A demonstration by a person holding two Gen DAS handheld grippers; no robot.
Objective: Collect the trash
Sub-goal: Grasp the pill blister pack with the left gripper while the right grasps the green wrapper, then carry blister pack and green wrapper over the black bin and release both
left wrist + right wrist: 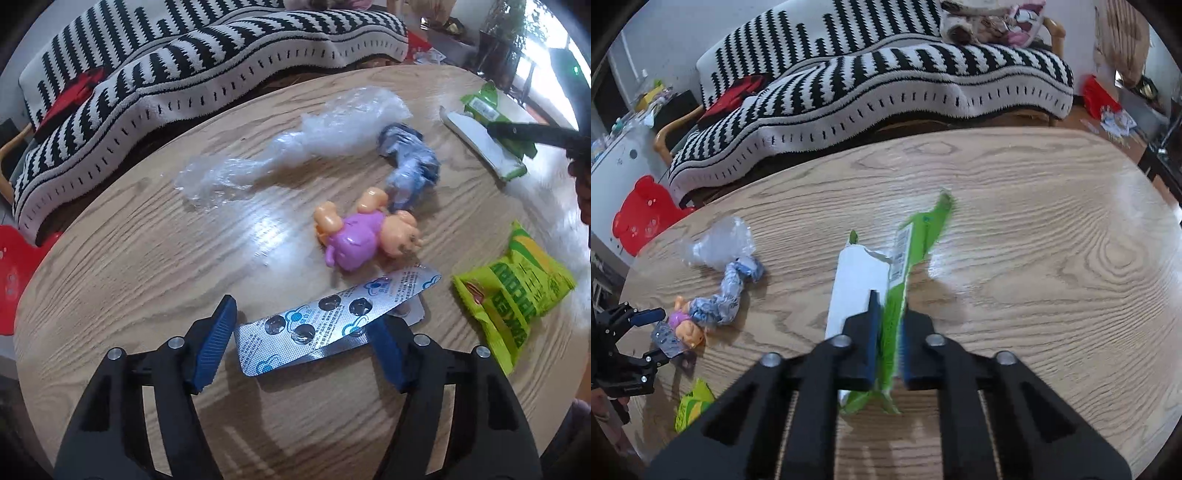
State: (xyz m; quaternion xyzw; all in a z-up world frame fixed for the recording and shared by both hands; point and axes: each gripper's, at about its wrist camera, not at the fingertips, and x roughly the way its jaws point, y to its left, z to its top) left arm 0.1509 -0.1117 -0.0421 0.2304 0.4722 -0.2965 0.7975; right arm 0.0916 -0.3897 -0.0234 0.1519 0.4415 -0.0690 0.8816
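My left gripper [301, 325] is open around a silver blister pack [325, 321] on the wooden table [147, 258]; the right pad touches the pack's edge. My right gripper [890, 332] is shut on a torn green and white wrapper [901, 266], which also shows in the left wrist view [487, 129]. A clear plastic bag [295, 147], a crumpled blue-grey wrapper [410, 162] and a yellow-green snack packet [513, 291] lie on the table. The left gripper shows at the left edge of the right wrist view [646, 339].
A small doll in purple [362, 232] lies beside the blister pack. A black-and-white striped sofa [868, 92] stands behind the table. A red plastic stool [642, 214] stands on the floor at the left.
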